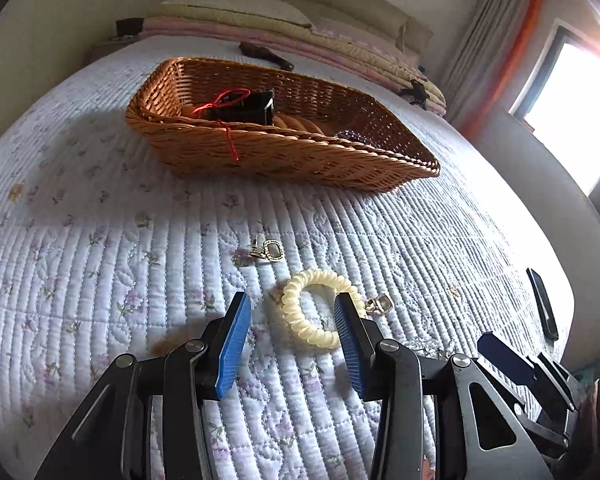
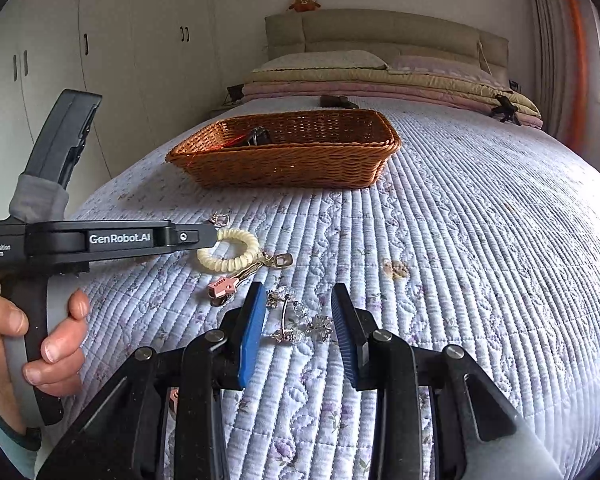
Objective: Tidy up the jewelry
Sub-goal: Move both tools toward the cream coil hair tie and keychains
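A cream coil bracelet (image 1: 316, 307) lies on the quilted bedspread, with keys and a pink tag (image 2: 223, 286) attached. My left gripper (image 1: 292, 300) is open, its fingers on either side of the coil, low over the bed. A crystal hair clip (image 2: 298, 322) lies between the open fingers of my right gripper (image 2: 298, 290). A small silver earring (image 1: 269, 251) lies beyond the coil. A wicker basket (image 1: 260, 152) farther up the bed holds a black box (image 1: 246, 109) with red string.
Folded blankets and pillows (image 2: 380, 76) are stacked at the headboard. A dark phone-like slab (image 1: 543, 304) lies at the right bed edge. Wardrobes (image 2: 100, 60) stand left, a window (image 1: 572, 112) right. The left gripper's body (image 2: 100, 240) crosses the right wrist view.
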A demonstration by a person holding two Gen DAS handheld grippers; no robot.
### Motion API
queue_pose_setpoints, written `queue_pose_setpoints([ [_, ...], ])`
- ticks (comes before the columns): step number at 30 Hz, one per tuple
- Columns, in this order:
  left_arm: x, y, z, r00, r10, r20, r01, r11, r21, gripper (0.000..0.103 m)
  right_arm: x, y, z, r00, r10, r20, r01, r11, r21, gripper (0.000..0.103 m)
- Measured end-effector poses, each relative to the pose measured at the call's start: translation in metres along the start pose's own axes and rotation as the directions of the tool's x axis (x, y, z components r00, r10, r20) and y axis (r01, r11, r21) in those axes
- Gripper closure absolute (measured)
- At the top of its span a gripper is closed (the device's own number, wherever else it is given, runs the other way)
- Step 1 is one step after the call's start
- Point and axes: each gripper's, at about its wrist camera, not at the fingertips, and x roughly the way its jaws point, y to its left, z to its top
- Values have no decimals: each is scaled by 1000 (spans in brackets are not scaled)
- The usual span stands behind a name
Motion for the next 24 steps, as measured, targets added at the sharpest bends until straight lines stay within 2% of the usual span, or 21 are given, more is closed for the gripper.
queue_pose_setpoints([
  [6,12,-7,1,999,37,-20,-36,999,22,59,7,5,-2,1000,-8,-23,8,1000,-20,66],
  [9,14,-11,0,999,47,-22,-47,998,34,59,12,6,-1,999,16,-45,-18,999,-30,66],
  [14,18,-19,-1,992,127,-14,-126,990,68,67,22,6,-2,996,11,-86,-13,1000,-28,66],
  [18,18,-27,-7,985,174,4,-174,979,108,69,24,7,-4,996,1,-88,-4,999,-36,67],
  [20,16,-30,-10,982,190,12,-190,974,124,75,26,7,-5,995,-2,-98,-2,999,-35,74],
  [24,12,-30,-14,987,162,7,-161,978,136,80,29,6,-5,994,-8,-111,5,1000,-30,80],
])
